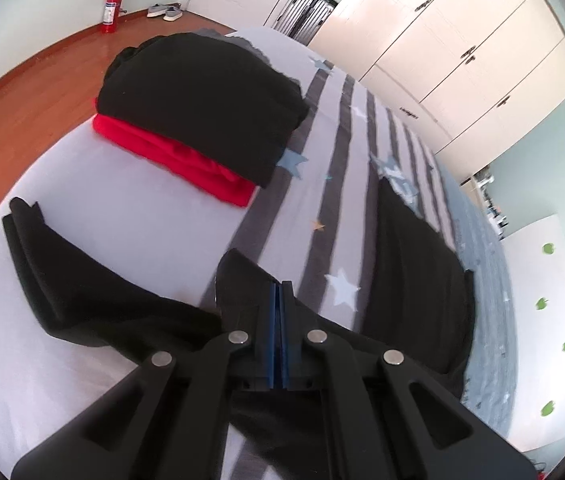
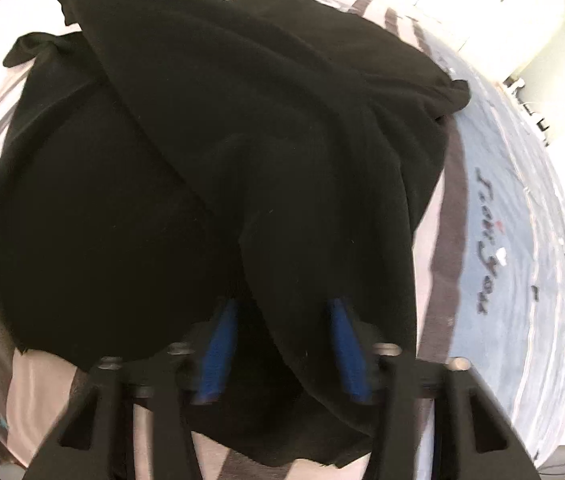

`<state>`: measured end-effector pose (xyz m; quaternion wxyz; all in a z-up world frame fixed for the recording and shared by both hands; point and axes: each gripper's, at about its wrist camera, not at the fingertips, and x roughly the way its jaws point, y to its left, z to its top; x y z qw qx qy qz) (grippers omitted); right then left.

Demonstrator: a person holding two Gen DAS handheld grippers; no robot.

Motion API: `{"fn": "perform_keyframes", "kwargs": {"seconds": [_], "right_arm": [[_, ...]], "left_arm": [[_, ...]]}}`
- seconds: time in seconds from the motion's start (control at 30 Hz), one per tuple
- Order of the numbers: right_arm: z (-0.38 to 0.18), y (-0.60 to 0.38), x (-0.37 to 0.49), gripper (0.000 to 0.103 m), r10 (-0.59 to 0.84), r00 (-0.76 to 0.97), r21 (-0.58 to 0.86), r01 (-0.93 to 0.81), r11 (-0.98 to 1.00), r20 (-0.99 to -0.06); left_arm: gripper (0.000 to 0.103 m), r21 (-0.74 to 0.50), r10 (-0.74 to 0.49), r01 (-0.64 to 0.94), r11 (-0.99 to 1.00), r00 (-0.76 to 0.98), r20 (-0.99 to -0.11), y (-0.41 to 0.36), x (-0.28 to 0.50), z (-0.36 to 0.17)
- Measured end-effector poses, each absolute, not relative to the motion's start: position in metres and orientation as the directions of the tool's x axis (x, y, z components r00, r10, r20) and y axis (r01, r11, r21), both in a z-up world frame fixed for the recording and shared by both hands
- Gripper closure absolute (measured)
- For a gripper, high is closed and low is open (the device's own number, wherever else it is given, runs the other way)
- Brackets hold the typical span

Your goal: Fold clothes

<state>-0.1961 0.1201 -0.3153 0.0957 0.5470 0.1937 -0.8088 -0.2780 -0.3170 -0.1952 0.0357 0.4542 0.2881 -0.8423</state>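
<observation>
A black garment [image 1: 102,300] lies spread on the bed, one sleeve trailing to the left. My left gripper [image 1: 280,292] has its blue pads pressed together, and a raised peak of the black cloth is pinched at its tips. In the right wrist view the same black garment [image 2: 202,140] fills most of the frame, one layer folded diagonally over another. My right gripper [image 2: 282,308] points down into it. Its blue pads [image 2: 218,344] stand well apart, with a fold of cloth hanging between them and covering the fingertips.
A folded black garment [image 1: 202,100] sits on a folded red one [image 1: 170,152] further up the striped, star-printed bedsheet [image 1: 334,184]. A blue-grey quilt [image 2: 502,240] lies at the right. Wood floor, a fire extinguisher [image 1: 111,8], shoes [image 1: 166,12], a suitcase [image 1: 310,8] and wardrobes [image 1: 462,40] surround the bed.
</observation>
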Motion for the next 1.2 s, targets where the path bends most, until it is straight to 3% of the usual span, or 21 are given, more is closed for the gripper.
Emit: {"fn": "perform_keyframes", "kwargs": {"seconds": [0.23,0.6,0.9,1.1,1.2], "right_arm": [[-0.292,0.148,-0.207,0.1,-0.102,-0.348,0.022,0.224,-0.974,-0.932],[-0.205,0.072,-0.191,0.1,-0.375,-0.371,0.223,0.392,-0.893,-0.85],[-0.246,-0.015,-0.176,0.1,-0.415,-0.302,0.244,0.471,-0.848,-0.858],[-0.265,-0.055,-0.173,0.099,-0.399,-0.272,0.231,0.49,-0.841,-0.876],[-0.281,-0.058,-0.17,0.093,-0.373,-0.206,0.226,0.511,-0.829,-0.905]], "left_arm": [[0.103,-0.43,0.171,0.349,-0.833,-0.576,-0.799,-0.329,-0.276,-0.202],[0.103,-0.326,0.004,0.413,-0.85,-0.615,-0.788,-0.424,-0.27,-0.145],[0.103,-0.131,-0.172,0.468,-0.874,-0.55,-0.817,-0.502,-0.256,-0.137],[0.102,-0.11,-0.154,0.475,-0.873,-0.484,-0.862,-0.521,-0.257,-0.167],[0.1,-0.089,-0.166,0.489,-0.868,-0.454,-0.875,-0.51,-0.249,-0.184]]}}
